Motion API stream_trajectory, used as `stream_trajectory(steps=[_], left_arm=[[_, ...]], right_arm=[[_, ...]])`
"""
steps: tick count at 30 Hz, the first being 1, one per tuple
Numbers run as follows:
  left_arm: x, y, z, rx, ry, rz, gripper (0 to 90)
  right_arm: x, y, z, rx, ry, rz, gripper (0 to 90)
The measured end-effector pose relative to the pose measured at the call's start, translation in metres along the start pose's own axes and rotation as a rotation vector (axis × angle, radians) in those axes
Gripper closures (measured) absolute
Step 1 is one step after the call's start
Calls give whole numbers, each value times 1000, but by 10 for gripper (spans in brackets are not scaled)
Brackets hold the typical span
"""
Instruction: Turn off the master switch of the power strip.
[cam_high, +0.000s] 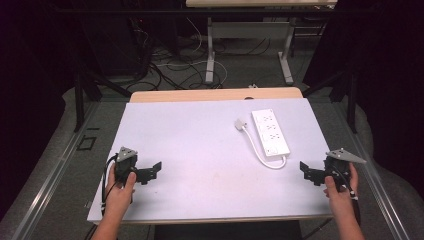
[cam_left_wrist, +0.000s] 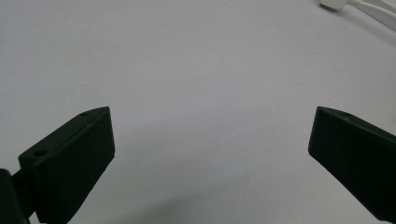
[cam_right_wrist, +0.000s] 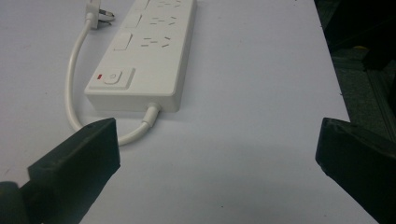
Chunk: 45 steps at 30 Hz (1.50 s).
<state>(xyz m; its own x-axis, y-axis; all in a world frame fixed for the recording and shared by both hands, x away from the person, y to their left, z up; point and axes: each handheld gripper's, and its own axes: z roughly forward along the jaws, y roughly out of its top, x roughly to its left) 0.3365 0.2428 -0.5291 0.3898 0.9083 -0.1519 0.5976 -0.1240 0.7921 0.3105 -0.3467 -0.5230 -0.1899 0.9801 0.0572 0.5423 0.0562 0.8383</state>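
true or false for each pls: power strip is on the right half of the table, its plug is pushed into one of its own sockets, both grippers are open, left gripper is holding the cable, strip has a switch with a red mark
1. The power strip lies on the right half of the table: true.
2. Its plug is in one of its own sockets: false; it lies loose on the table beside the strip.
3. Both grippers are open: true; the left gripper and right gripper have jaws wide apart.
4. The left gripper holds the cable: false; nothing is between its jaws.
5. The strip has a switch with a red mark: true.

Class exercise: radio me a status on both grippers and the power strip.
Left gripper open, empty. Right gripper open, empty, near the power strip. Nothing between them.
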Motion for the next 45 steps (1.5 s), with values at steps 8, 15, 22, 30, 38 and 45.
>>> stream_trajectory(steps=[8,15,22,30,38,45], left_arm=[[0,-1,-1,5,4,-7,4],[0,-1,-1,6,-1,-7,4],[-1,-1,0,14,-1,-8,4],[0,-1,-2,8,6,-15,4],[1,-1,0,6,4,-16,4],[0,-1,0,8,4,-14,4]], right_arm=[[6,-1,4,32,-24,-20,0],[9,0,0,30,-20,-31,0],[16,2,4,82,18,-81,0],[25,13,4,119,46,-92,0],[25,23,4,141,48,-102,0],[24,34,1,166,58,-110,0]])
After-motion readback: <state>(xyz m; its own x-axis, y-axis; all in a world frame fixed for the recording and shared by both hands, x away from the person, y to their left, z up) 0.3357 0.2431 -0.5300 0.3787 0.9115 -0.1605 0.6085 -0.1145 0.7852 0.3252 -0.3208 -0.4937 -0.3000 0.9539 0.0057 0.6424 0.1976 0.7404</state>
